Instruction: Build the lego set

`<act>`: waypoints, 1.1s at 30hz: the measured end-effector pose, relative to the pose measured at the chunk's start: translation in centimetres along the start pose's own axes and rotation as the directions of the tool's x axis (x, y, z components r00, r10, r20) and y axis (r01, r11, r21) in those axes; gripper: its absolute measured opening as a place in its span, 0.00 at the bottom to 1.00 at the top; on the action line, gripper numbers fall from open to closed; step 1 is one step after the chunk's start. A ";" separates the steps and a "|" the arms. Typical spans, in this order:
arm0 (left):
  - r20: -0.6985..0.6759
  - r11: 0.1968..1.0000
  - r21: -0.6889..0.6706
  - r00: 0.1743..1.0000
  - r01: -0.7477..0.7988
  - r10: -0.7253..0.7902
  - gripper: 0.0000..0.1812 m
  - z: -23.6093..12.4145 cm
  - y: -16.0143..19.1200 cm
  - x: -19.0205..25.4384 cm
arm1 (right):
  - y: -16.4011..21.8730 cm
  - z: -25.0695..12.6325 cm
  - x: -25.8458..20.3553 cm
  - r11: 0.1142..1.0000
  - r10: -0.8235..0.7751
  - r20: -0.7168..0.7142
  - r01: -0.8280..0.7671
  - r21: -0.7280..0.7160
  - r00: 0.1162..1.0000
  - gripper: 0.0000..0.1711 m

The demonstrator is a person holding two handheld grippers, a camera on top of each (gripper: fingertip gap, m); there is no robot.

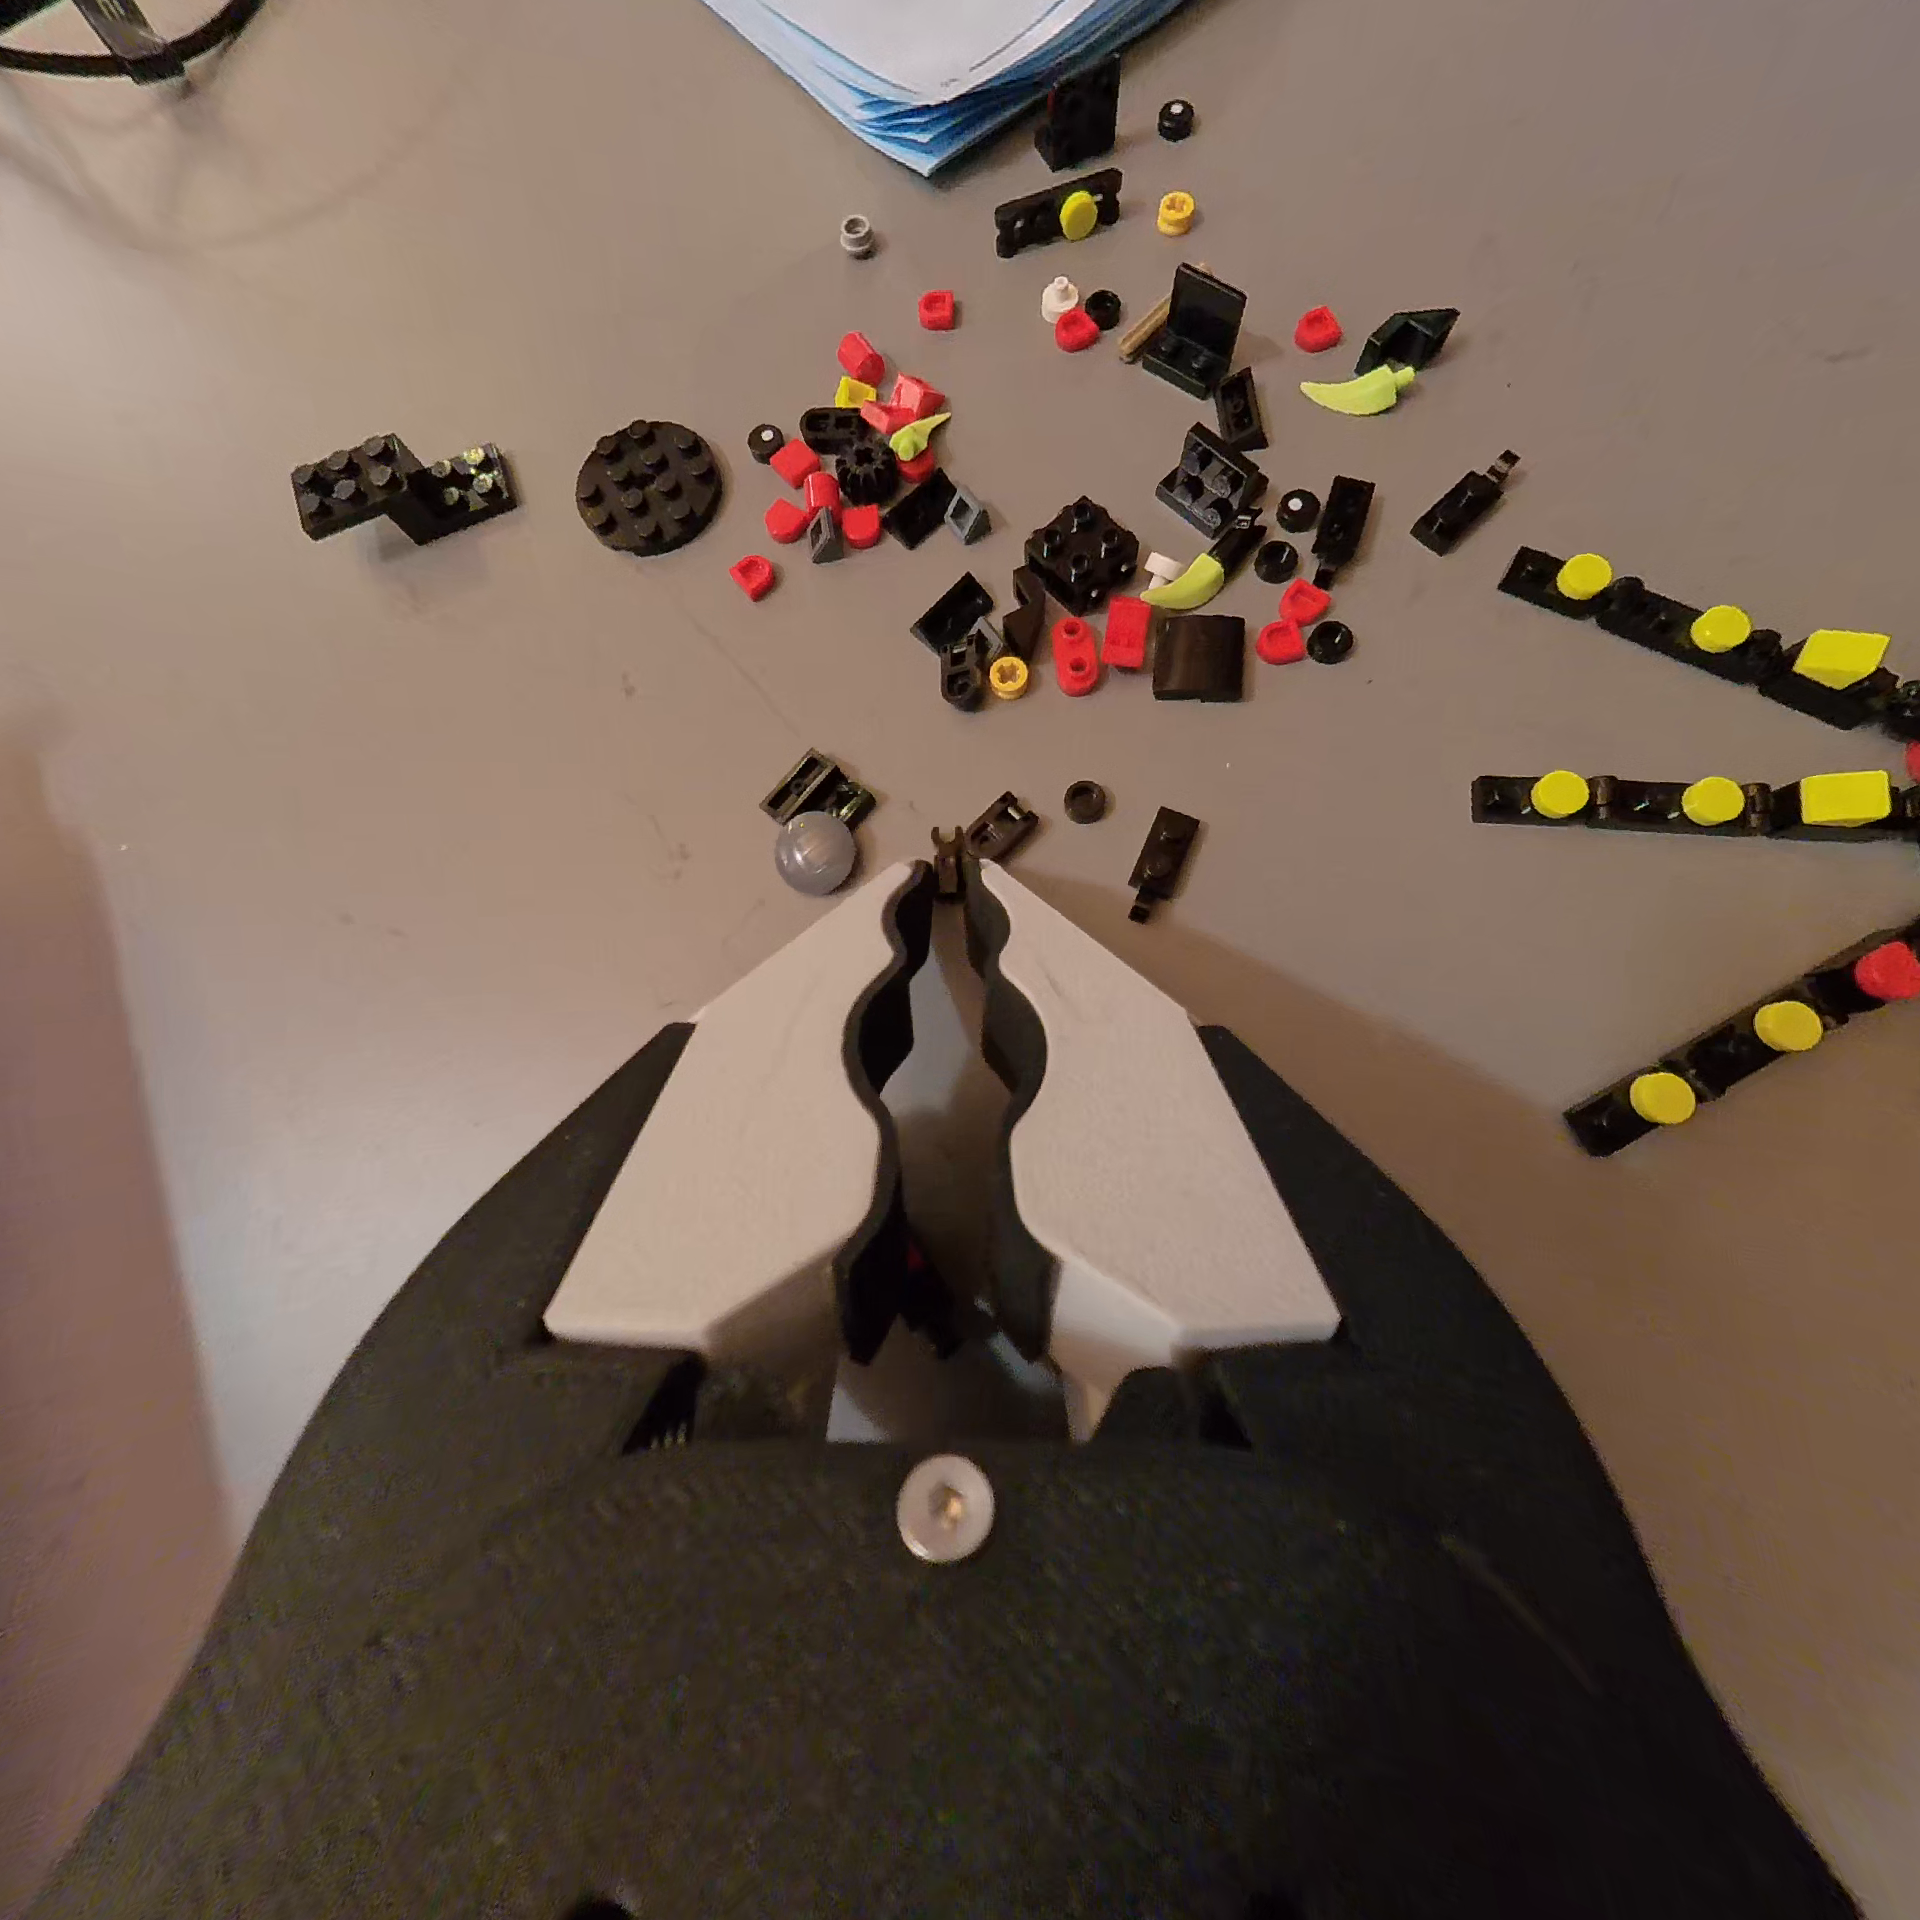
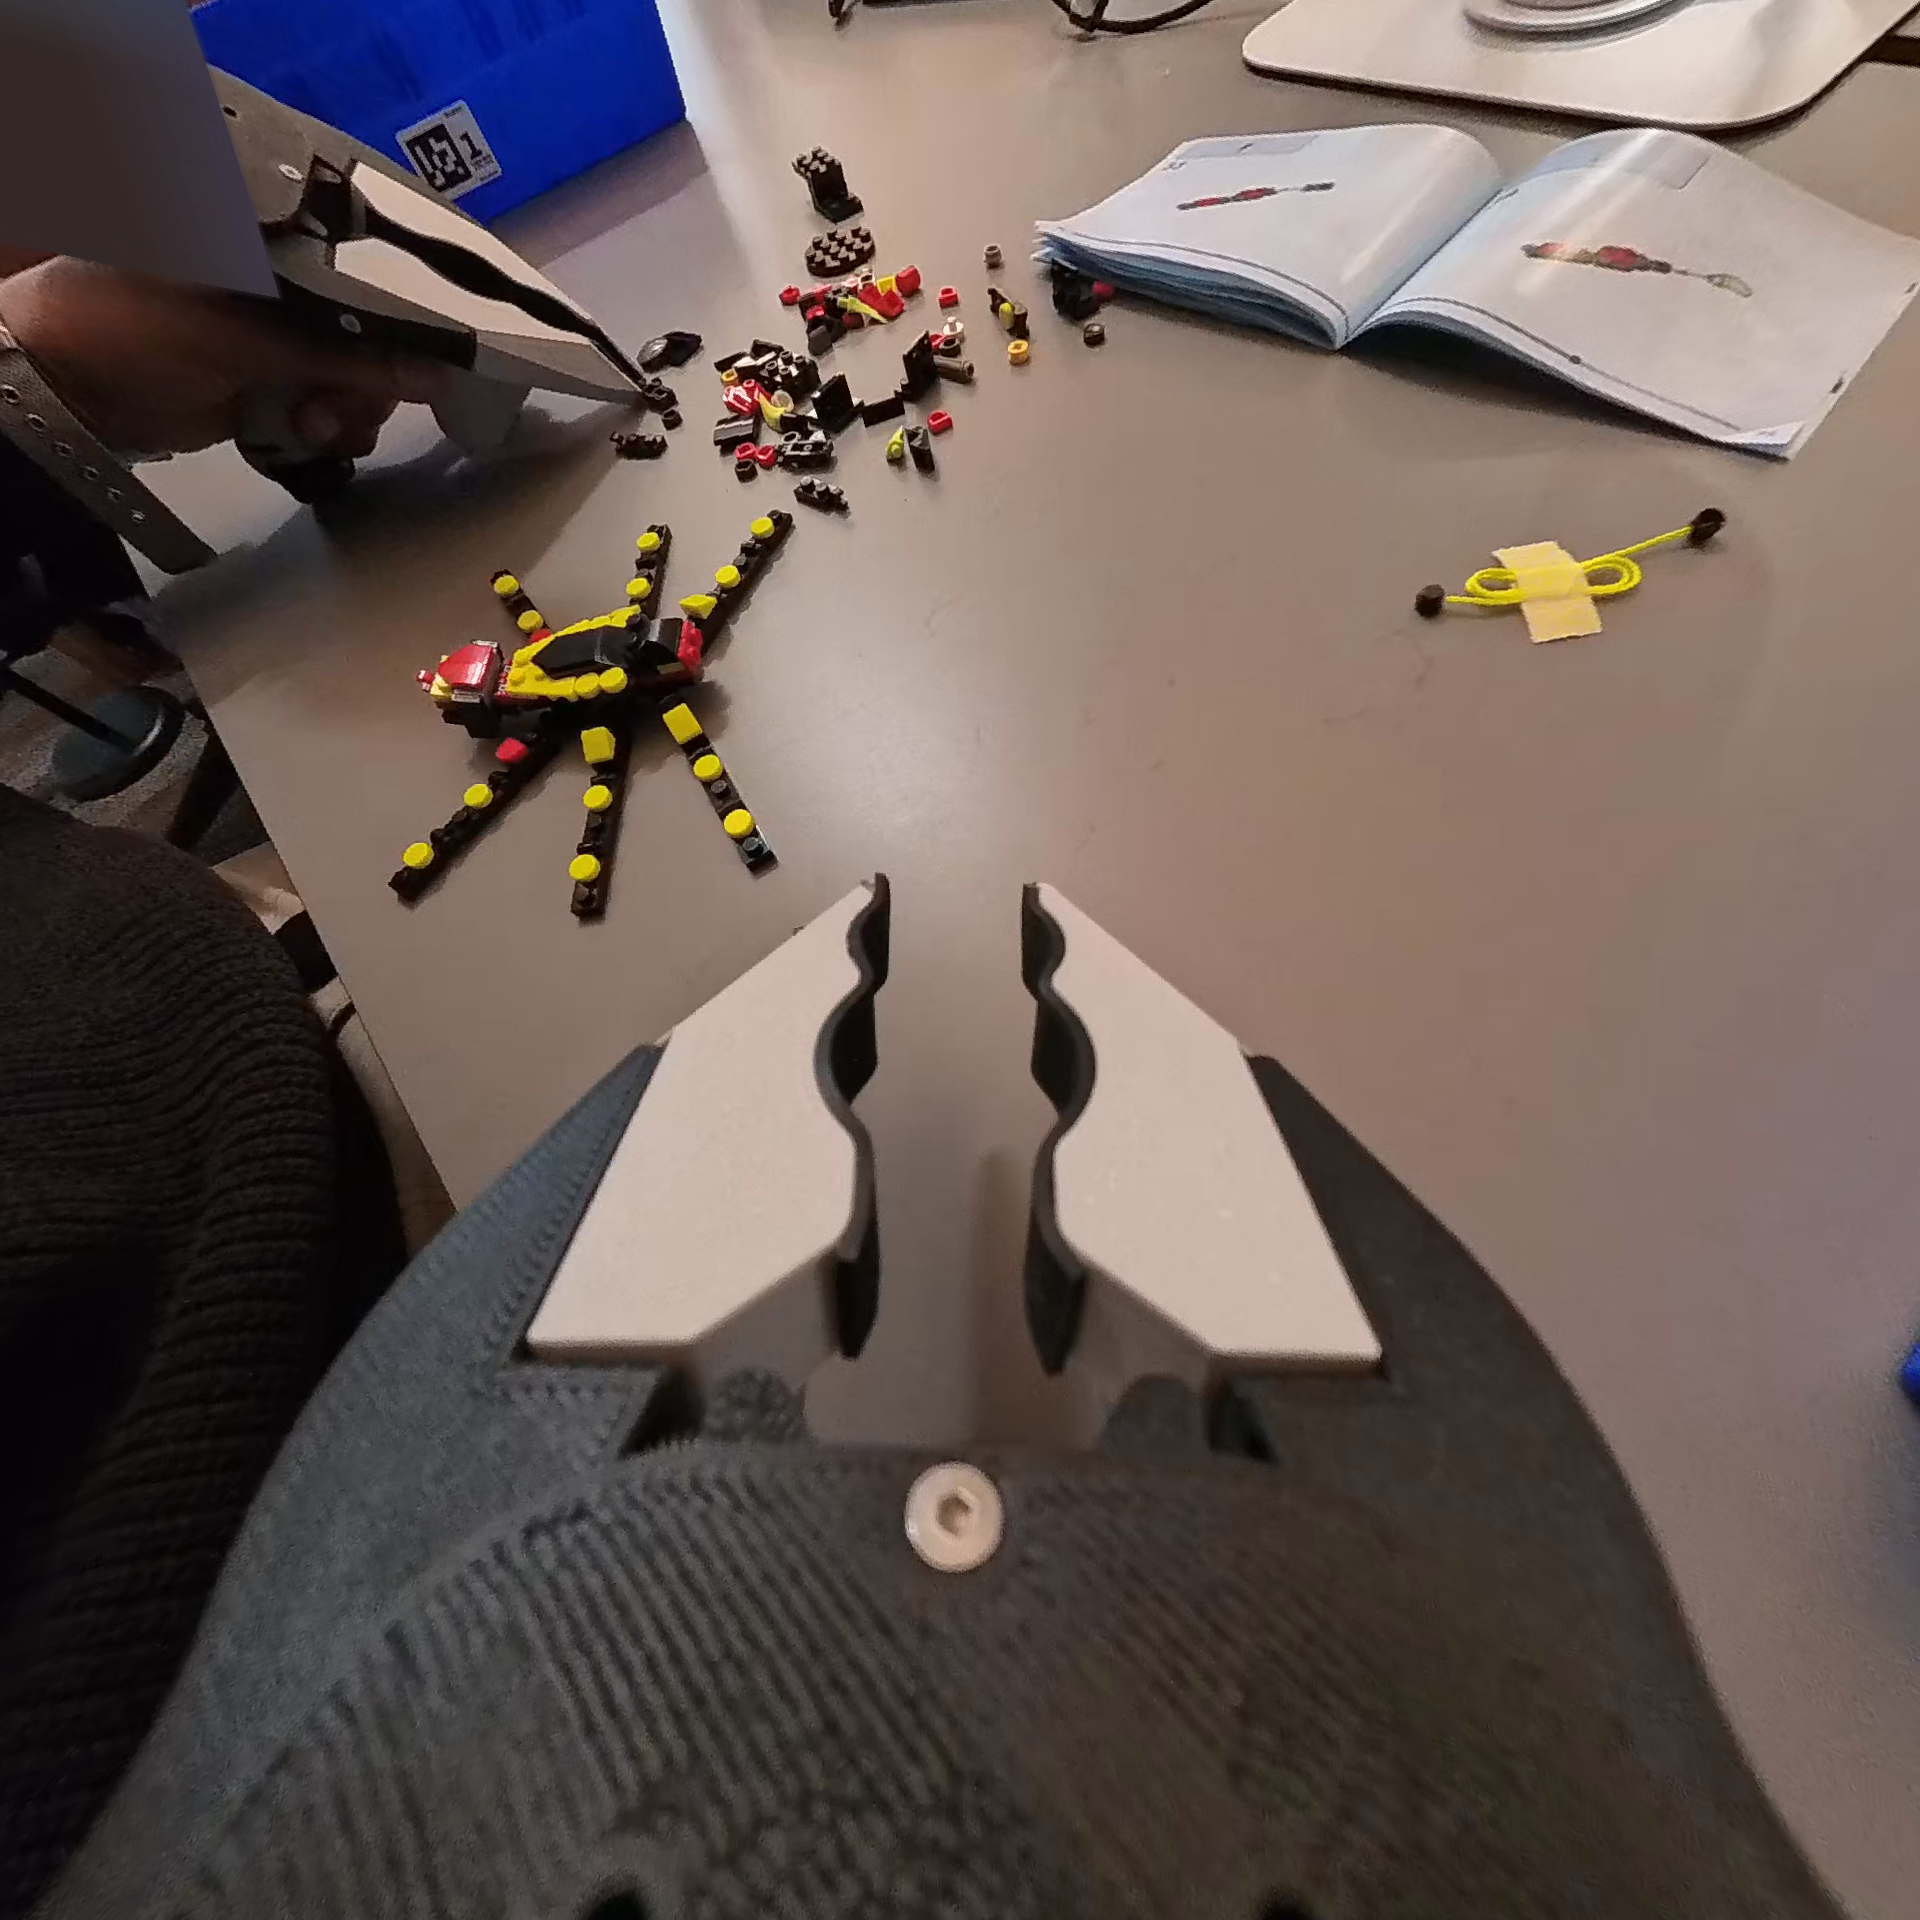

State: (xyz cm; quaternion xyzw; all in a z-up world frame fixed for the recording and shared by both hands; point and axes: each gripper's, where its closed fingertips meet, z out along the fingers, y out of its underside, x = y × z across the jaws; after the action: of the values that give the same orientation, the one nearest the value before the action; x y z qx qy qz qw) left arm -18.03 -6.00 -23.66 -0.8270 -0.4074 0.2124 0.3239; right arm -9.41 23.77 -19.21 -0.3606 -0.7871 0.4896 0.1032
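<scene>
My left gripper is shut on a small black clip piece at its tips, low over the grey table, at the near edge of a scatter of loose black, red and yellow lego pieces. It shows in the right wrist view too, tips down at the pile. The part-built spider model, black and red with yellow-dotted legs, lies on the table left of my right gripper, which is open and empty above bare table. Its legs show at the right of the left wrist view.
An open instruction booklet lies at the back right, and its corner shows in the left wrist view. A yellow string with taped middle lies to the right. A blue bin stands at the back left. A monitor base sits far back. My right fingertips sit around 30 cm from my left ones. Left tips and right tips are each some 15 cm from the part-built spider model.
</scene>
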 end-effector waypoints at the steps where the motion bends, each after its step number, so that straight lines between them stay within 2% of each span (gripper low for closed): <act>1: 0.004 1.000 0.000 1.000 -0.004 0.004 0.03 0.0 0.0 0.0 | 0.0 0.0 0.0 1.000 -0.002 0.000 0.002 0.000 1.000 0.14; 13: 0.016 0.999 0.055 1.000 -0.003 0.002 0.03 -0.6 -0.7 0.0 | -0.6 -0.3 -0.7 0.999 -0.032 0.005 0.032 0.019 0.999 0.13; 17: -0.019 0.985 0.171 1.000 0.015 -0.012 0.02 -1.9 -3.0 1.1 | -1.2 -0.3 -1.3 0.999 -0.037 0.009 0.037 0.039 0.999 0.13; 21: -0.101 0.940 0.340 0.995 0.020 0.016 0.02 -4.1 -6.6 4.6 | -3.2 0.5 -3.8 0.993 -0.019 0.059 0.012 0.114 0.998 0.14; 24: -0.158 0.909 0.417 0.983 -0.020 0.094 0.02 -5.4 -8.3 8.6 | -4.8 1.3 -6.5 0.984 0.032 0.138 -0.056 0.172 0.990 0.15; 27: -0.260 0.880 0.474 0.951 -0.027 0.169 0.02 -6.8 -9.4 13.6 | -5.6 2.2 -9.2 0.965 0.138 0.262 -0.190 0.183 0.955 0.15; 29: -0.302 0.863 0.503 0.927 -0.042 0.222 0.02 -7.7 -9.7 16.6 | -6.2 2.3 -10.8 0.928 0.234 0.380 -0.322 0.187 0.895 0.17; 33: -0.297 0.825 0.554 0.900 -0.111 0.320 0.02 -8.9 -9.8 20.2 | -6.8 1.9 -10.9 0.823 0.398 0.505 -0.541 0.171 0.766 0.10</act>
State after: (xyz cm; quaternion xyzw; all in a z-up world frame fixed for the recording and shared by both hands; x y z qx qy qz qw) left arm -6.18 11.64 -12.26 -0.7733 -0.1662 0.1883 0.5822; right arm -5.70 13.34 -12.39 -0.4051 -0.5857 0.6850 -0.1535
